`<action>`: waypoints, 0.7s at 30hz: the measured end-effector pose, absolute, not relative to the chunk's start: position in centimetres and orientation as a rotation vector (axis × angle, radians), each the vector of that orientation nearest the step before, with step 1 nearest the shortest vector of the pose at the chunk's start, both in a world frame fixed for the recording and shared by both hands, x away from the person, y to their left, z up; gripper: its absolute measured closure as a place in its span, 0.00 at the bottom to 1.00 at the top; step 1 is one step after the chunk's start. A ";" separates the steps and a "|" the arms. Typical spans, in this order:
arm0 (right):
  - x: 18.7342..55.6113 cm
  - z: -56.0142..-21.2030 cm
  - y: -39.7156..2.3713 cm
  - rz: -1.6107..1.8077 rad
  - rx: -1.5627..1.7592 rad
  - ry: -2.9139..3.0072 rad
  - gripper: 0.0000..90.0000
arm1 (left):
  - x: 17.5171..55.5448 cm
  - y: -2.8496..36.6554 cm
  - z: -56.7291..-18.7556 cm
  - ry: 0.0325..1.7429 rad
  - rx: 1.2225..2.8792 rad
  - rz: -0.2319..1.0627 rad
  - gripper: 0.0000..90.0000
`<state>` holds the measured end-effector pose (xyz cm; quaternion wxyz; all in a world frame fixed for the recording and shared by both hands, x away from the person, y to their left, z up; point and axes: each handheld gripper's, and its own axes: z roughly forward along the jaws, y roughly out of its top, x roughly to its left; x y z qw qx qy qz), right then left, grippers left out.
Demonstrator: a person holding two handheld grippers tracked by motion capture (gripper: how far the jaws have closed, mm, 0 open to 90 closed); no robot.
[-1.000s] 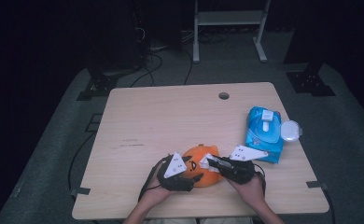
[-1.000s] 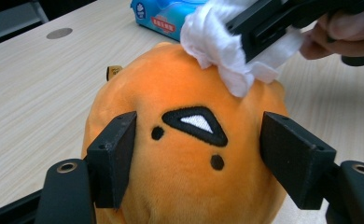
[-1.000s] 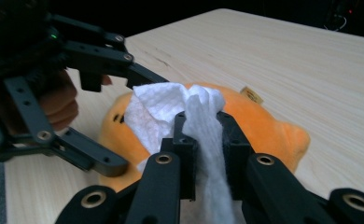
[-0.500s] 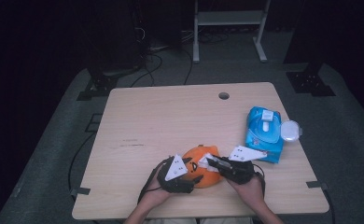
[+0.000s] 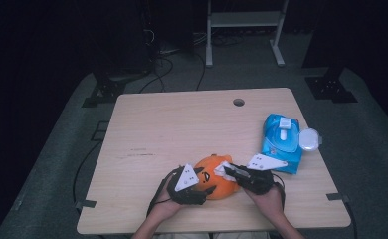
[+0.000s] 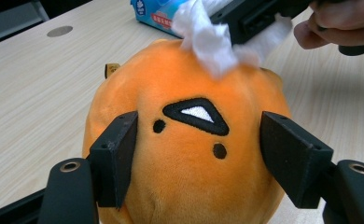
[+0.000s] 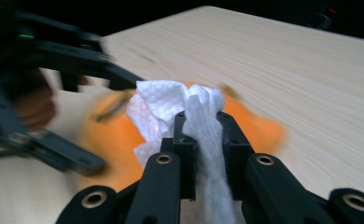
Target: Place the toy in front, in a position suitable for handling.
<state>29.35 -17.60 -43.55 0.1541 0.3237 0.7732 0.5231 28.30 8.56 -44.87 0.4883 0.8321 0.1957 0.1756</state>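
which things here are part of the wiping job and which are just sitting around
In use:
- round orange plush toy, held between the left gripper's jaws
- crumpled white wipe, pinched in the right gripper and pressed on the toy's top
- blue wipes pack with its white flip lid open, likely the wipe's source

Lying about:
- white metal stand on the floor beyond the table

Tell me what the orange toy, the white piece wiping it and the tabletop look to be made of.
Orange toy: soft plush fabric, going by the fuzzy matte nap and the embroidered black-and-white mark. White piece in the right hand-held gripper: probably a wet wipe or tissue; thin, crumpled, with an embossed weave. Tabletop: light wood-grain surface, smooth and matte, likely laminate rather than solid wood.
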 end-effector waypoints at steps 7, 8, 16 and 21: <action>28.4 -43.5 -16.6 1.582 0.859 2.252 0.88 | 28.6 8.9 -44.9 0.492 2.024 0.419 0.34; 28.3 -43.4 -16.3 1.557 0.836 2.259 0.88 | 28.6 9.0 -44.9 0.494 2.020 0.415 0.34; 30.1 -44.6 -19.2 1.503 1.029 2.240 0.88 | 29.2 9.7 -45.1 0.527 1.991 0.380 0.34; 29.6 -44.1 -18.7 1.549 0.995 2.247 0.88 | 29.3 10.1 -45.3 0.542 1.986 0.367 0.34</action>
